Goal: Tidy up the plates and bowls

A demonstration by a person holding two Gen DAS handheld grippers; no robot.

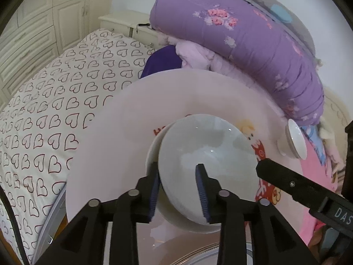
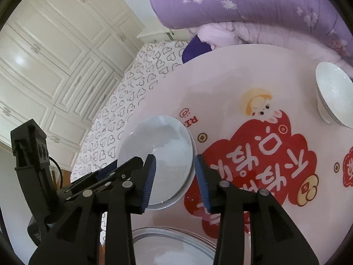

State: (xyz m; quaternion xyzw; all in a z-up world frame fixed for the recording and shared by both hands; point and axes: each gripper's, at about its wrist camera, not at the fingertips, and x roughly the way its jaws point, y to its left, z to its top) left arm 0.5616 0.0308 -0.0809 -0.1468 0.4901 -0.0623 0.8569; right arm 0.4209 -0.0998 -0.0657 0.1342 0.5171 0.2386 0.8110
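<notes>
Straddling the near rim of stacked bowls (image 1: 205, 167) on a round table (image 1: 114, 137), the left gripper (image 1: 178, 190) angles down, jaws parted, not pinching.

Right wrist view: right gripper (image 2: 174, 181) likewise slopes down, open beside the stack's edge; a spare bowl (image 2: 333, 95) sits well apart.

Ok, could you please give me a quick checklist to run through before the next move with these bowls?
1. Left gripper clear of the stacked bowls: not ok, the top bowl's wall stands between its open fingers.
2. Right gripper clear of them: not ok, the rim is between its open fingers too.
3. Stacked bowls nested evenly: cannot tell.
4. Single bowl upright on the table: ok.
5. Plate at the near edge empty: ok, as far as visible.
</notes>
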